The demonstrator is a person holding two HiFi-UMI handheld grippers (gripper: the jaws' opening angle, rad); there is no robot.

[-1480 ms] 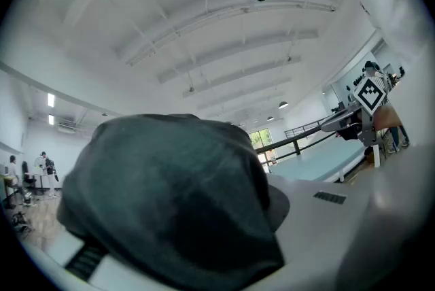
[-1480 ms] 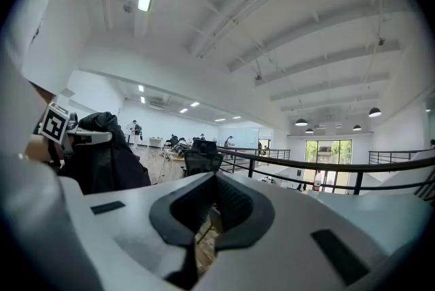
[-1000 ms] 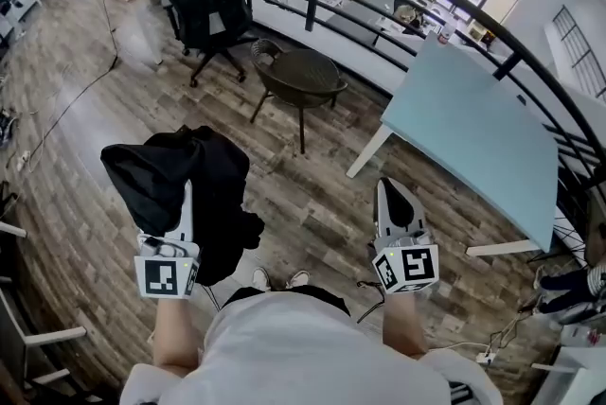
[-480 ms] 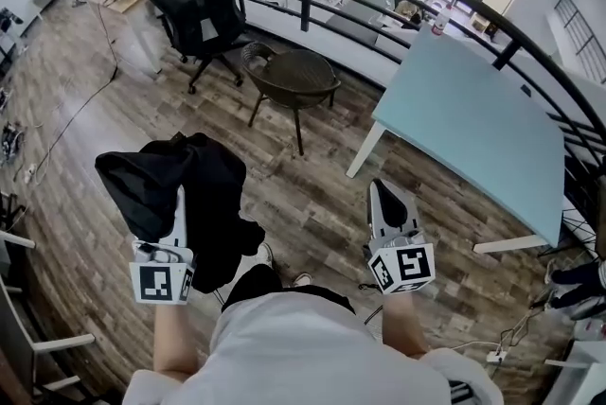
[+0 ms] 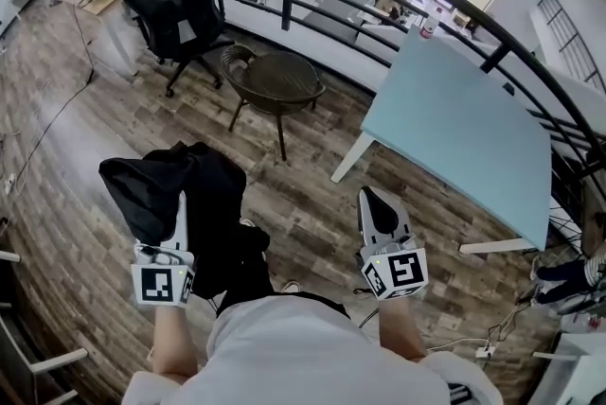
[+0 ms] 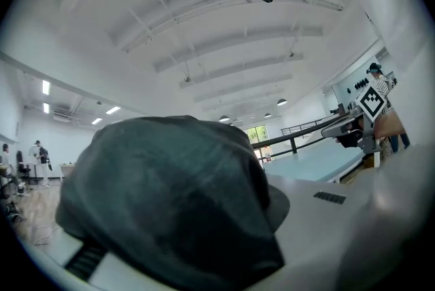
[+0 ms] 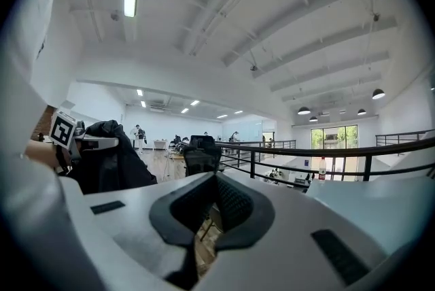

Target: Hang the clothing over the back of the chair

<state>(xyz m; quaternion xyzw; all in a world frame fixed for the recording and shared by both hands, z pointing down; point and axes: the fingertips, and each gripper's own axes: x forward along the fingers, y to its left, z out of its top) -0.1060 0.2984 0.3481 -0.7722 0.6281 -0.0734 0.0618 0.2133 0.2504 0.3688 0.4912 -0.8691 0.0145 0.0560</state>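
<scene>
Carrying step, by my reading: left claw (image 5: 180, 204) is clamped on a bunched black garment (image 5: 218, 204), which hangs above the wood floor (image 5: 312, 204), well apart from any chair. Right claw (image 5: 369, 198) is closed on nothing. To do it well, take a free hem with the right claw, spread the cloth, and lift it clear over the backrest. Ahead stand a round wicker chair (image 5: 275, 79), then a black office chair (image 5: 175, 6); which is meant is unclear. Beyond the blue table (image 5: 454, 129) stands a bottle (image 5: 429, 23), contents unreadable.
</scene>
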